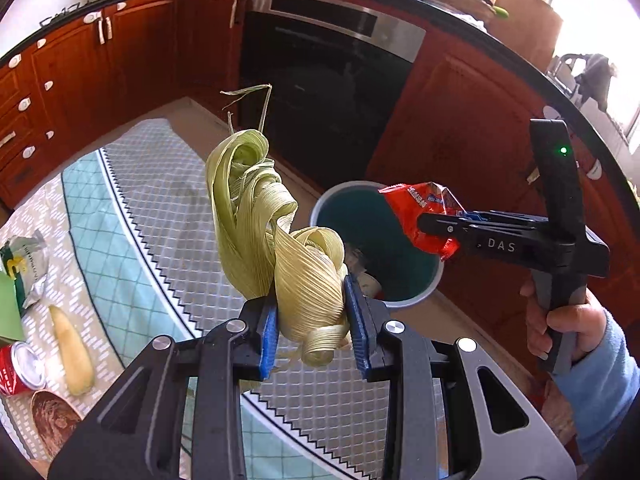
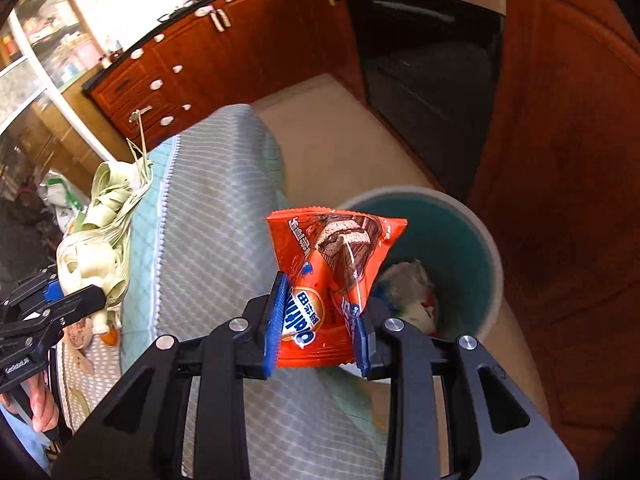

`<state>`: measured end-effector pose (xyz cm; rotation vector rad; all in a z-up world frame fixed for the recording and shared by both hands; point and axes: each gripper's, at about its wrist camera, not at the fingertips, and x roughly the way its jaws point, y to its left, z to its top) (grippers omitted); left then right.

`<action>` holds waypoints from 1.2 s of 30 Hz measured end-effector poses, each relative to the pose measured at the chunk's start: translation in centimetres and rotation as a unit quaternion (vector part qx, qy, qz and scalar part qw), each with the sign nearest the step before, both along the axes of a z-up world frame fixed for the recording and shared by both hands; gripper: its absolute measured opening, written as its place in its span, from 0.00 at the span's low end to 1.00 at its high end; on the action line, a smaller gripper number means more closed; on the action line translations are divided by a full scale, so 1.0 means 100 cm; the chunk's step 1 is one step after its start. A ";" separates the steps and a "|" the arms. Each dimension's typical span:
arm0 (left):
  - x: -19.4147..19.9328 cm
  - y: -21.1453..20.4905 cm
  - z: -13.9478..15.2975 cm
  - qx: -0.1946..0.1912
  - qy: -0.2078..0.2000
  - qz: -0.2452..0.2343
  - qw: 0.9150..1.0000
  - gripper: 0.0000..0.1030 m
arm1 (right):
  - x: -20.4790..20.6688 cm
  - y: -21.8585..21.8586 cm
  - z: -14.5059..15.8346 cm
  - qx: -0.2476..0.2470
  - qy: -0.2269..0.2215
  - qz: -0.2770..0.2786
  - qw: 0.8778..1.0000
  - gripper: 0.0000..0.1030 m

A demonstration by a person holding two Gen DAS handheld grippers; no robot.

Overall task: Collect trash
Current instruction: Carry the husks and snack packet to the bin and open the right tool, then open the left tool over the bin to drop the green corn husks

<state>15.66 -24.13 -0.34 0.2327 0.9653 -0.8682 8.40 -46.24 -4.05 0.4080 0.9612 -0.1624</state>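
Observation:
My left gripper (image 1: 314, 330) is shut on a bundle of pale green corn husks (image 1: 276, 240) and holds it above the table's edge. It shows at the left of the right wrist view (image 2: 76, 300) with the husks (image 2: 102, 224). My right gripper (image 2: 318, 330) is shut on an orange snack wrapper (image 2: 332, 276) beside the rim of a round teal bin (image 2: 472, 248) on the floor. Some trash lies in the bin. In the left wrist view the right gripper (image 1: 430, 226) holds the wrapper (image 1: 416, 216) over the bin (image 1: 360, 232).
The table (image 1: 152, 208) has a checked cloth. On its left lie a peeled corn cob (image 1: 74, 352), a red can (image 1: 18, 368), a crumpled packet (image 1: 28, 264) and a brown bowl (image 1: 52, 420). Wooden cabinets (image 1: 100, 68) and a black oven (image 1: 320, 92) stand behind.

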 end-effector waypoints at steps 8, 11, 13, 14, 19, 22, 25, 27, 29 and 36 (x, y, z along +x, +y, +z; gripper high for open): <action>-0.001 -0.049 -0.020 0.011 0.016 -0.031 0.999 0.30 | 0.000 -0.028 -0.026 0.009 0.027 -0.024 0.999 0.33; 0.002 -0.063 -0.027 0.017 0.021 -0.038 0.999 0.30 | 0.004 -0.033 -0.034 0.015 0.032 -0.030 0.999 0.38; 0.003 -0.071 -0.031 0.021 0.023 -0.043 0.999 0.30 | 0.007 -0.036 -0.038 0.019 0.032 -0.033 0.999 0.42; 0.002 -0.075 -0.033 0.023 0.024 -0.045 0.998 0.30 | 0.008 -0.038 -0.040 0.025 0.032 -0.034 0.999 0.50; 0.005 -0.099 -0.042 0.028 0.031 -0.062 0.997 0.30 | 0.008 -0.043 -0.044 0.033 0.031 -0.048 0.998 0.59; 0.006 -0.122 -0.049 0.026 0.038 -0.082 0.996 0.31 | 0.002 -0.047 -0.036 0.026 0.022 -0.058 0.998 0.67; 0.008 -0.146 -0.061 0.029 0.050 -0.101 0.993 0.31 | -0.009 -0.054 -0.025 0.018 0.011 -0.070 0.997 0.73; 0.010 -0.160 -0.070 0.029 0.062 -0.110 0.992 0.32 | -0.015 -0.058 -0.017 0.010 0.005 -0.079 0.997 0.74; 0.011 -0.173 -0.075 0.027 0.066 -0.119 0.990 0.43 | -0.021 -0.062 -0.011 0.004 -0.001 -0.087 0.996 0.77; 0.008 -0.183 -0.069 0.017 0.031 -0.106 0.994 0.78 | -0.018 -0.071 -0.009 0.000 0.005 -0.093 0.996 0.79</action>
